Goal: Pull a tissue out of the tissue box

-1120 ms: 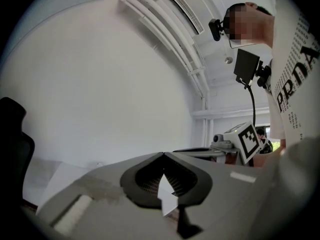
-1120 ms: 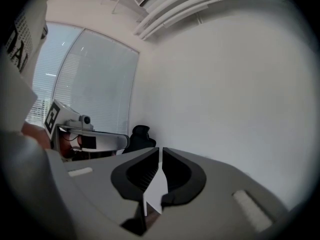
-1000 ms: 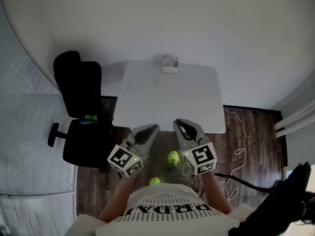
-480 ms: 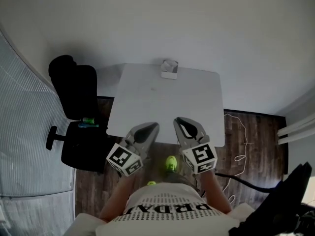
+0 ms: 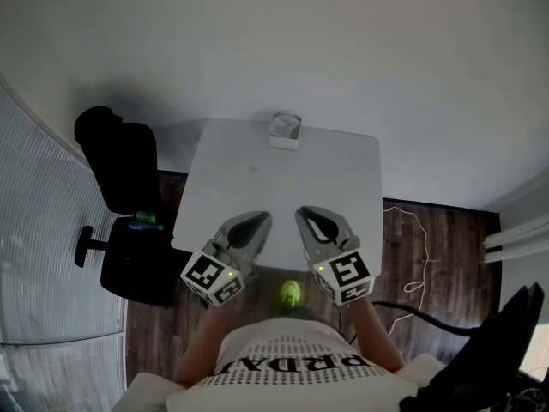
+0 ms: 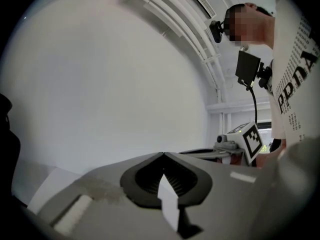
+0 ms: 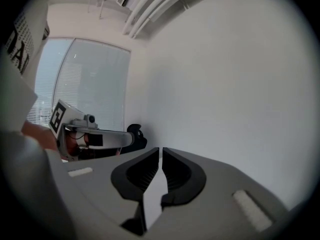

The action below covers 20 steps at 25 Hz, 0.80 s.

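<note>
The tissue box point(image 5: 284, 130), small and white with a tissue showing at its top, stands at the far edge of the white table point(image 5: 326, 174) in the head view. My left gripper point(image 5: 257, 219) and right gripper point(image 5: 306, 214) are side by side over the table's near edge, well short of the box. In the left gripper view the left gripper point(image 6: 163, 154) has its jaws together with nothing held. The right gripper point(image 7: 160, 149) in its own view shows its tips nearly touching, with only a thin slit between them and nothing in it. Neither gripper view shows the box.
A black office chair point(image 5: 120, 157) stands left of the table with a green object point(image 5: 144, 221) on its seat. A white cable point(image 5: 403, 221) lies on the dark wood floor at the right. A plain white wall is behind the table.
The person has stepped toward the table. Both grippers have moved forward from in front of the table's near edge to over it, still shut and side by side.
</note>
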Tool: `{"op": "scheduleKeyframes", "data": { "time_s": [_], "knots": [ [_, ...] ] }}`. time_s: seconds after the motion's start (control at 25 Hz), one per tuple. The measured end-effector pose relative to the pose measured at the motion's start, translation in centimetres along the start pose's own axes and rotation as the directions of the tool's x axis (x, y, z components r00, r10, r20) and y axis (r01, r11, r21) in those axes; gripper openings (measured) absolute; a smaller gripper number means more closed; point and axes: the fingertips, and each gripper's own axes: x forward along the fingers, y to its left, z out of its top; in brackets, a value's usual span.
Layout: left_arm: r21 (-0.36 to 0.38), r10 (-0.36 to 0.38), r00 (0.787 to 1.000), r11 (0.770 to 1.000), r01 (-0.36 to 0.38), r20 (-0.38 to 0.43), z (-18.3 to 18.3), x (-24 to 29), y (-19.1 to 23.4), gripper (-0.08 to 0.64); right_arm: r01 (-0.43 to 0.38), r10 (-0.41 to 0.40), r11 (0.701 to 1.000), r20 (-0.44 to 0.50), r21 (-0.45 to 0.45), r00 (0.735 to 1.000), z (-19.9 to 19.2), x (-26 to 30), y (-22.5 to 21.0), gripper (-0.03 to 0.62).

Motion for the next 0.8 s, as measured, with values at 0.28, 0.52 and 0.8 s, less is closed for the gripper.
{"op": "scheduleKeyframes", "data": {
  "time_s": [0.28, 0.52, 0.8],
  "knots": [
    [0.012, 0.024, 1.000, 1.000, -0.024, 0.002, 0.0, 2.6, 0.7, -0.008, -0.025, 0.025, 1.000, 0.009, -0.003, 1.000, -0.4, 1.0, -2.5, 0.028],
    [0.012, 0.055, 0.998, 0.998, -0.055, 0.009, -0.1, 3.3, 1.0, -0.008, -0.046, 0.046, 0.999, 0.025, -0.003, 0.999, -0.2, 1.4, -3.6, 0.028],
    [-0.012, 0.086, 0.996, 0.996, -0.087, -0.015, -1.4, 3.6, 2.3, -0.008, -0.067, 0.067, 0.998, 0.004, 0.006, 0.998, -1.0, 3.2, -4.6, 0.028]
  ]
}}
